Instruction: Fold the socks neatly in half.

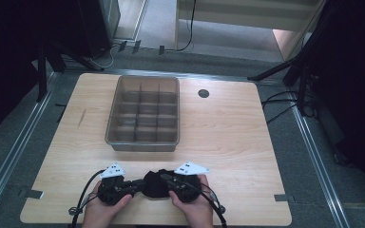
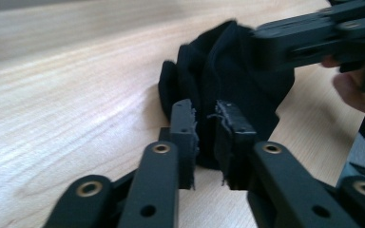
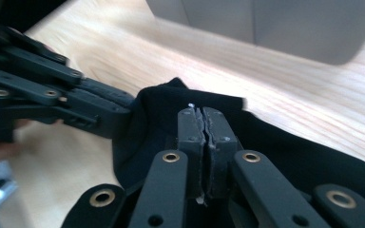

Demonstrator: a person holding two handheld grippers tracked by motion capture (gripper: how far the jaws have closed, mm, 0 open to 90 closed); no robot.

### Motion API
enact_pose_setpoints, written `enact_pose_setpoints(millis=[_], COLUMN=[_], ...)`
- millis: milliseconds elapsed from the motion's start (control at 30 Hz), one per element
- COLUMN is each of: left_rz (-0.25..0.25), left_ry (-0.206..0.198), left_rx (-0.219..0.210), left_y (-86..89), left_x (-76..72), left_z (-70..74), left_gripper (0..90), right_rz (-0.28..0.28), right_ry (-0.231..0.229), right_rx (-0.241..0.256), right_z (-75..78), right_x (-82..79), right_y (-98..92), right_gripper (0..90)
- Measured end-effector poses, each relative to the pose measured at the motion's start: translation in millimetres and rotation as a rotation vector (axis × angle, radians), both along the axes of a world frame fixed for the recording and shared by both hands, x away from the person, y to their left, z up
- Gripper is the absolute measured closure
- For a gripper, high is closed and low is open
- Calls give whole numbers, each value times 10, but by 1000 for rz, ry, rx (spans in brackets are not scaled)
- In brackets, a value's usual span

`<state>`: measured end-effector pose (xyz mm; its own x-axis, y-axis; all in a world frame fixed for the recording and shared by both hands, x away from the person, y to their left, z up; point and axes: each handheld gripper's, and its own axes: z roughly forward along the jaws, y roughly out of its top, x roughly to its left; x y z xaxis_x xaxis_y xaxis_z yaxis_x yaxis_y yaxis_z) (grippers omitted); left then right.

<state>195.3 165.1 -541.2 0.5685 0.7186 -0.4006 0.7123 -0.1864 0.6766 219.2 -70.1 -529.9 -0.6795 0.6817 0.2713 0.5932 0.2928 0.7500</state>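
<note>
At the near edge of the table [image 1: 228, 128], both hands work a bunched black cloth [image 1: 154, 183] that lies between the two grippers, just short of the middle.

The step in hand looks like gathering or folding the cloth so it can go into the tray. To do that well, each gripper should bite a firm fold rather than a loose edge, and the two should lift together so the cloth does not sag or slip out (soft fabric will slide from a shallow pinch).

The left gripper [image 2: 205, 121] is narrowly open, a slim gap between its jaws, with the cloth [image 2: 228, 71] right at the tips; I judge it touches the fabric but has not closed on it. The right gripper [image 3: 206, 124] has its jaws pressed together over the cloth [image 3: 285, 147]; a thin layer may be caught between them, though the seam is too tight to be sure.

Farther off, well apart from the cloth, the grey divided tray [image 1: 142, 114] stands empty at the middle of the table. Beyond and right of it sits a small dark disc [image 1: 203, 93].
</note>
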Motion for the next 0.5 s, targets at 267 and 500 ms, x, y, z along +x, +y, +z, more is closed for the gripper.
enact_pose_setpoints(millis=[267, 500], left_rz=[6, 5], left_ry=[5, 13], left_rx=[-16, -60], left_y=[-2, 43], left_x=[22, 22], left_z=[-58, -16], left_gripper=[840, 639], right_rz=[-19, -222], right_ry=[72, 76], right_rx=[26, 27], right_z=[-44, 149], right_x=[112, 87], right_y=[-67, -730], right_gripper=[784, 725])
